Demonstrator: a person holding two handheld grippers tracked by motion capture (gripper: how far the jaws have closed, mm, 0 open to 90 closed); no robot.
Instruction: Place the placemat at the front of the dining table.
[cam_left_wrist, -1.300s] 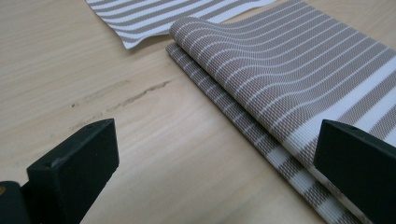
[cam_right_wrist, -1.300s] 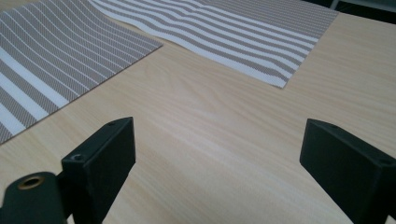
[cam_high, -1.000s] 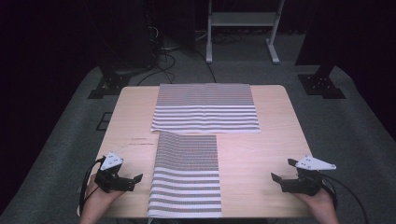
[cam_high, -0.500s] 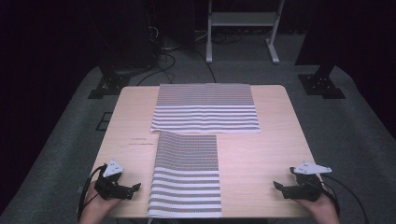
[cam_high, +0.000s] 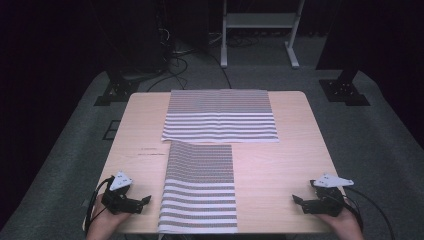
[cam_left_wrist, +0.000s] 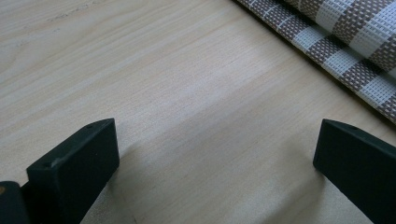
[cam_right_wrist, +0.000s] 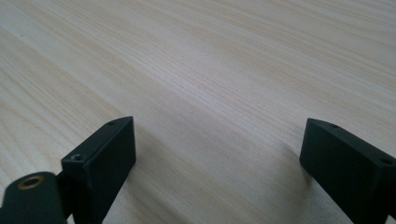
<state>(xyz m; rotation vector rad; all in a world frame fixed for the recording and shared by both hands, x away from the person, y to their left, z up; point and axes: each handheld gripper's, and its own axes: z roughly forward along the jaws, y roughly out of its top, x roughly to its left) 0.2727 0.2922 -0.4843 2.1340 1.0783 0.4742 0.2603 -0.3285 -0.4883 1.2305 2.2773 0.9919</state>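
in the high view a light wooden tabletop (cam_high: 290, 160) carries two striped mats: the far striped mat (cam_high: 220, 116) lies crosswise toward the back edge, and the near striped mat (cam_high: 200, 186) lies lengthwise in the middle, its front end reaching the near edge and its back end just short of the far mat. the left tool (cam_high: 141, 202) sits low at the near left corner, held in a hand, pointing toward the near mat and just beside its left edge, not touching it. the right tool (cam_high: 300, 201) sits at the near right corner, well apart from the mat, pointing inward. in the left gripper view the black jaws stand wide apart over bare wood with nothing between them, and the mat's brown and white woven edge (cam_left_wrist: 345, 51) crosses the upper right corner. in the right gripper view the jaws are likewise spread wide over plain wood grain (cam_right_wrist: 210, 84), gripping nothing
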